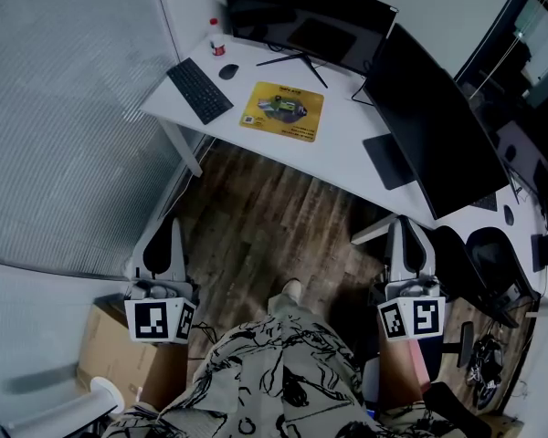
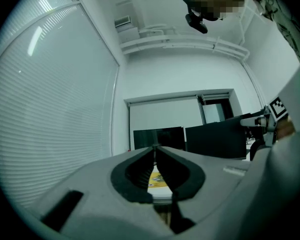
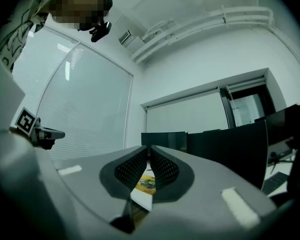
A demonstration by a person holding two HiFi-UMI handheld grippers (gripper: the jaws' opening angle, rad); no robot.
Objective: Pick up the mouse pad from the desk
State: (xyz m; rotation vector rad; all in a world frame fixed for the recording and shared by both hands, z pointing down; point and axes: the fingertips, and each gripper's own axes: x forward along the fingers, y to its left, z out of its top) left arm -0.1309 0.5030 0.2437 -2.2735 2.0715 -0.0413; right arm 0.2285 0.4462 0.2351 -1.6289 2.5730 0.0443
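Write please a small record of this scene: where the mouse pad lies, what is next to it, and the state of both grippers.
mouse pad: yellow, flat on the white desk, nothing touching it
to its left in the head view: keyboard, mouse
behind it: monitor
left gripper: shut, empty, well short of the desk
right gripper: shut, empty, well short of the desk
task stage: pad not yet reached

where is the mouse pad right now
In the head view, the yellow mouse pad lies on the white desk, right of the keyboard, in front of the monitor stand.
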